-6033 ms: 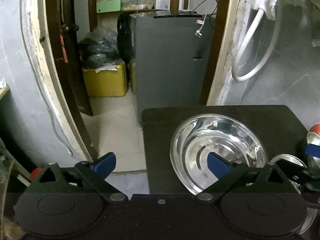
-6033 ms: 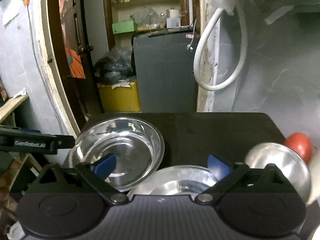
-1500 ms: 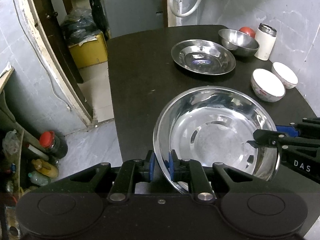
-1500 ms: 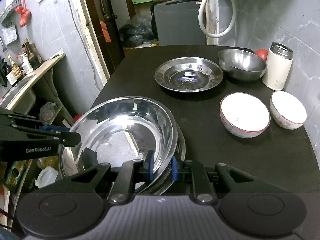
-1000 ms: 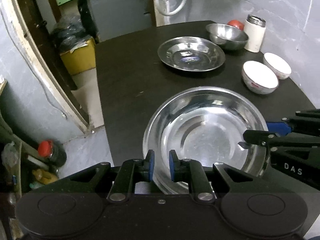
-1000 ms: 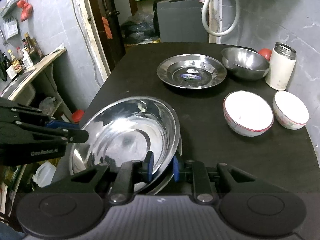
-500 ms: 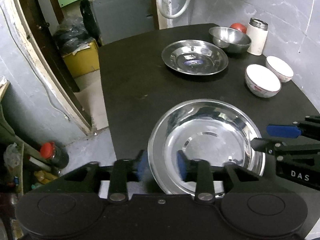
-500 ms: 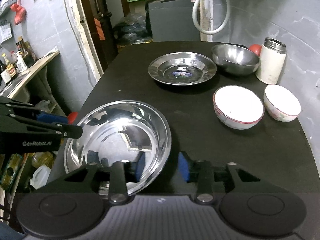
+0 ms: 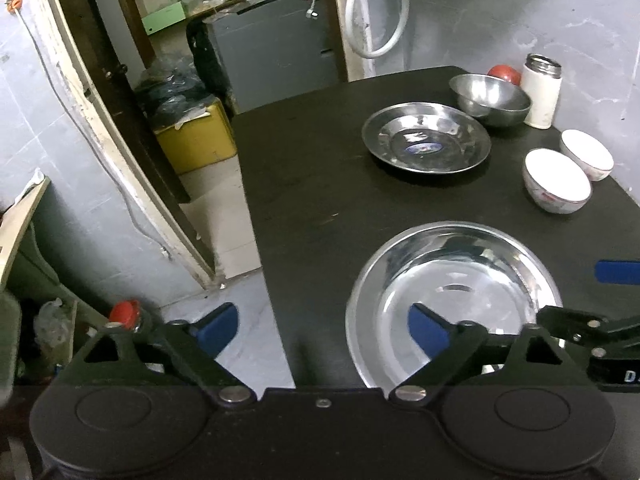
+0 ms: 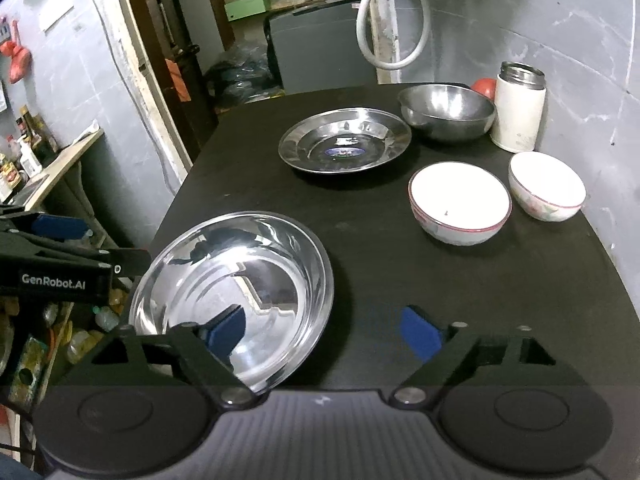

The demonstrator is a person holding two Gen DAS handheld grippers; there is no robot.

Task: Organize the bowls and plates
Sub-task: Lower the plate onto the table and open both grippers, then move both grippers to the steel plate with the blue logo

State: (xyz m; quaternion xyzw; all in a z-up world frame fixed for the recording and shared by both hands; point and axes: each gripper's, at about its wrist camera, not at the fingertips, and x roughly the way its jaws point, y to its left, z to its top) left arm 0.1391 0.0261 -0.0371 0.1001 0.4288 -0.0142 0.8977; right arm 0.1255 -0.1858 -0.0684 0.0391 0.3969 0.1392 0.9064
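A large steel plate (image 9: 452, 280) (image 10: 248, 264) lies flat on the near left part of the black table (image 10: 440, 288). My left gripper (image 9: 322, 328) is open, straddling the table's left edge with its right finger over the plate's near rim. My right gripper (image 10: 322, 332) is open too, its left finger over the plate and its right finger over bare table. Nothing sits between either pair of fingers. Farther back are a smaller steel plate (image 10: 346, 144), a steel bowl (image 10: 448, 116) and two white bowls (image 10: 460, 200) (image 10: 546, 186).
A white flask (image 10: 520, 108) and a red object (image 10: 484, 86) stand by the back right wall. The table's left edge drops to a floor with bottles (image 9: 124, 312). Beyond it is a doorway with a yellow box (image 9: 196, 140) and a grey cabinet (image 9: 276, 44).
Both grippers were shut on the large steel plate's near rim and held it tilted. It now rests flat on the table, and both grippers have opened and drawn back.
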